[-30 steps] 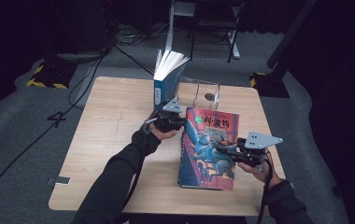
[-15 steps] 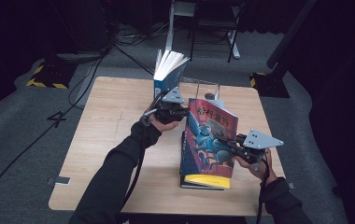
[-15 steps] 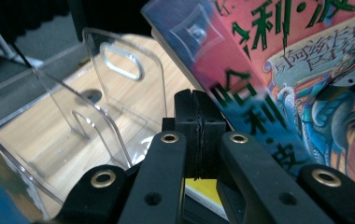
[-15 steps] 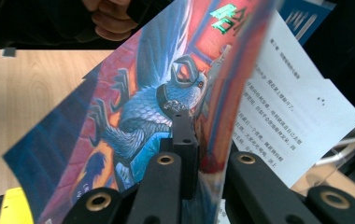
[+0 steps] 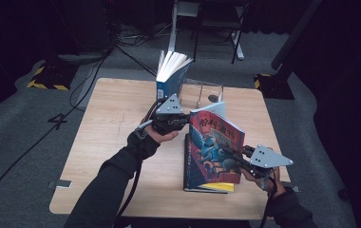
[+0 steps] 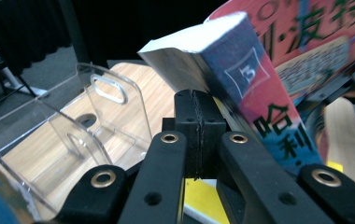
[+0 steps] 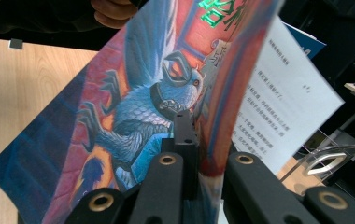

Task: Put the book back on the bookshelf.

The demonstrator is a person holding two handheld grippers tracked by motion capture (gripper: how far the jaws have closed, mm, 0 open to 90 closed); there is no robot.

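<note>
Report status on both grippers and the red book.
Left gripper shut at the red book spine edge. Right gripper shut on its front cover. Book tilted up off the table. Clear book stand just behind.

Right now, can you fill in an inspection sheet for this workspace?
Surface: wooden table, bare wood at its left.
Job's things: red book tilted up over a yellow book lying flat.
Clutter: blue book standing fanned open; clear plastic stand.
Grippers: left gripper shut at the red book's spine; right gripper shut on its cover.
Cables: cable along the left sleeve; more on the floor.
Surroundings: dark room, grey floor, metal stand behind.
</note>
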